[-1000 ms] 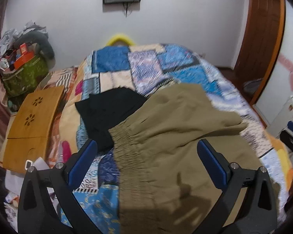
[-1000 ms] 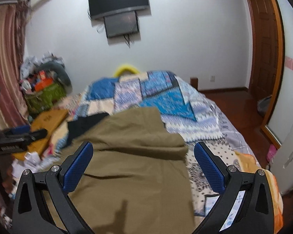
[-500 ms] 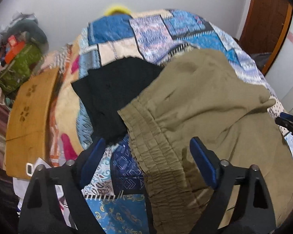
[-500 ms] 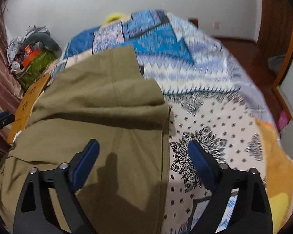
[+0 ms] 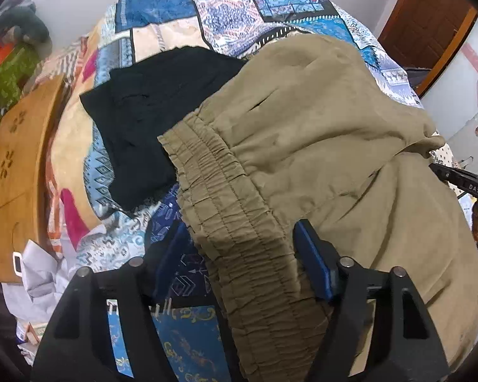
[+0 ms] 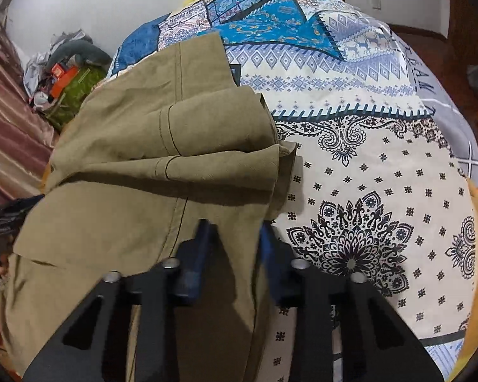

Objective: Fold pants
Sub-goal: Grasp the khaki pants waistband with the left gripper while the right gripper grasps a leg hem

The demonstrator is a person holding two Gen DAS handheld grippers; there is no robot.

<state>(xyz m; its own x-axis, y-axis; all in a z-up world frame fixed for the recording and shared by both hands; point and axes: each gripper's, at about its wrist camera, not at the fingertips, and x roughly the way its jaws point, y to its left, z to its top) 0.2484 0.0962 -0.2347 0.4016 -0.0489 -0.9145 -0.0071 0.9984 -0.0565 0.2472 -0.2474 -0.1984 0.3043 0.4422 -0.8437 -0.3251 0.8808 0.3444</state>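
Olive-khaki pants (image 5: 318, 133) lie rumpled on a patchwork bedspread (image 5: 239, 9). Their elastic waistband (image 5: 226, 210) runs down between the blue pads of my left gripper (image 5: 239, 238); the jaws are half closed around it, still apart. In the right wrist view the pants (image 6: 149, 133) lie with a leg folded over. My right gripper (image 6: 235, 232) has its jaws narrowed on the pant leg's edge (image 6: 239, 254), pinching the cloth. The right gripper also shows at the left view's right edge (image 5: 462, 178).
A black garment (image 5: 149, 108) lies on the bed left of the waistband. A wooden lap table (image 5: 19, 172) and papers (image 5: 38, 273) sit off the bed's left side. A clutter pile (image 6: 67, 73) stands by the wall. A wooden door (image 5: 427, 19) is far right.
Both grippers dropped down onto the pants and tilted toward the bed. Both sets of jaws closed in, the left around the waistband, the right on the leg edge.
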